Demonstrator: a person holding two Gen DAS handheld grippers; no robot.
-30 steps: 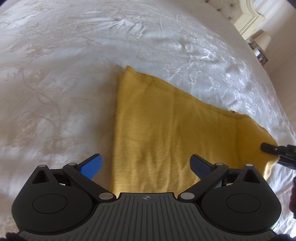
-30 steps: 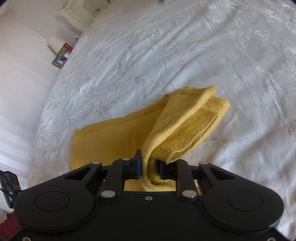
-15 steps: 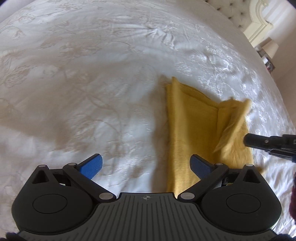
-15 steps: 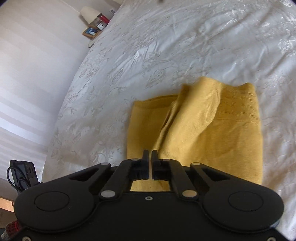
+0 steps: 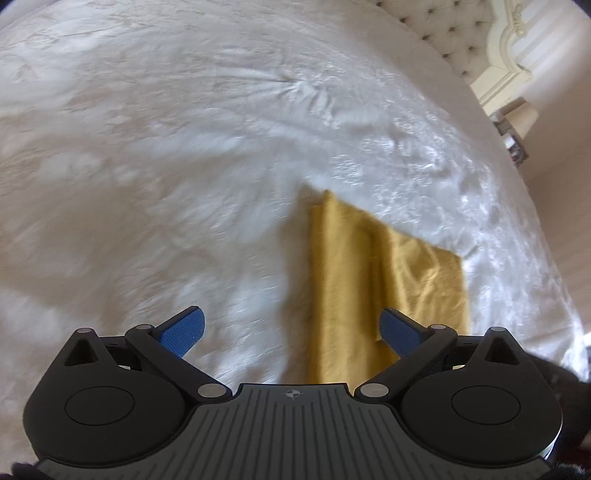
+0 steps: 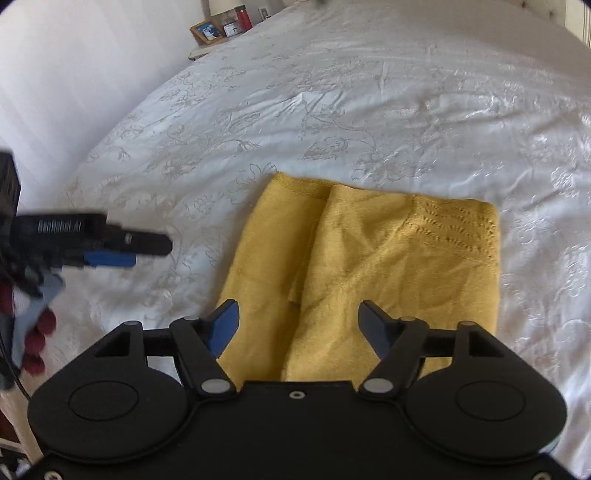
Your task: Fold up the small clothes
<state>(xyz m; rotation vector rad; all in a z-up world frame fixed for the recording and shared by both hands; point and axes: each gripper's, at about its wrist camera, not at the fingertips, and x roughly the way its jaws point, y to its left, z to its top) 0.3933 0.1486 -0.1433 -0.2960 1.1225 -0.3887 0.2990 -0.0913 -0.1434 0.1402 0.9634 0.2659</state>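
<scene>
A small mustard-yellow knit garment (image 6: pixel 369 266) lies folded on the white bedspread, one layer lapped over the other with a patterned hem at the far right. It also shows in the left wrist view (image 5: pixel 373 280), blurred. My right gripper (image 6: pixel 298 325) is open and empty, just above the garment's near edge. My left gripper (image 5: pixel 290 332) is open and empty, with its right finger over the garment's left part. The left gripper shows in the right wrist view (image 6: pixel 122 251) to the left of the garment, above the bedspread.
The white embroidered bedspread (image 6: pixel 369 110) covers the bed. A nightstand with a photo frame and jars (image 6: pixel 221 27) stands at the far edge. A tufted headboard (image 5: pixel 443 33) and a cream bed frame (image 5: pixel 506 66) are at the far right.
My right gripper has let go of the garment's corner and opened; the lifted flap now lies flat on the other layer. My left gripper has drawn back and to the left.
</scene>
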